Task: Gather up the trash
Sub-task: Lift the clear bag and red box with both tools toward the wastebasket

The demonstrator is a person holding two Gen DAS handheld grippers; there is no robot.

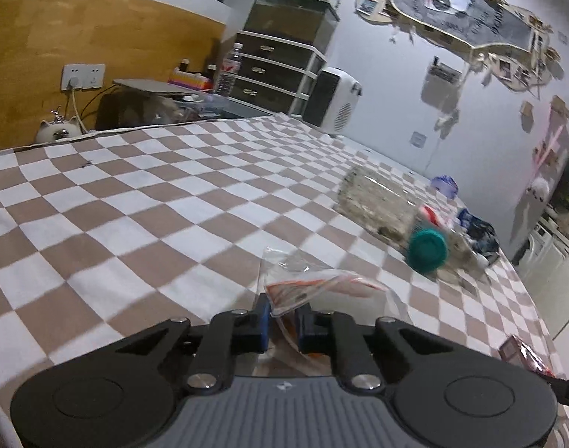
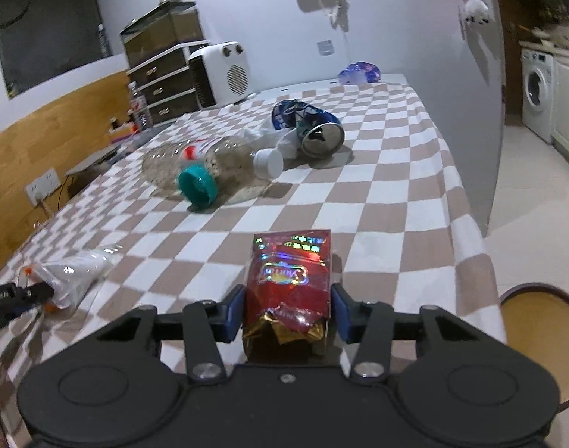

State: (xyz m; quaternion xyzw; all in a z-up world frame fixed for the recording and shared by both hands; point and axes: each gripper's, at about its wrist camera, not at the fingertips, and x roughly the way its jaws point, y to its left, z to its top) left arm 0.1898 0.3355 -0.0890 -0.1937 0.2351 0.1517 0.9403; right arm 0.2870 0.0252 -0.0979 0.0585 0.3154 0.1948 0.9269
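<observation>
Between your right gripper's (image 2: 287,311) pads sits the red packet (image 2: 290,280), light and crushable; hold mid-body. Your left gripper (image 1: 284,323) pinches the flimsy, slippery plastic bag (image 1: 314,285) by its near edge.

Right gripper (image 2: 288,311): jaws against a red foil box (image 2: 288,280)
Left gripper (image 2: 47,293): pinching a clear plastic bag (image 2: 79,272)
Checked tablecloth (image 2: 396,194): empty bottle (image 2: 206,160), teal cap (image 2: 197,186), crushed blue can (image 2: 310,127)

The cloth (image 2: 388,171) had brown and white squares. The packet (image 2: 290,280) was shiny red, the cap (image 2: 198,186) green, the can (image 2: 310,123) blue.
</observation>
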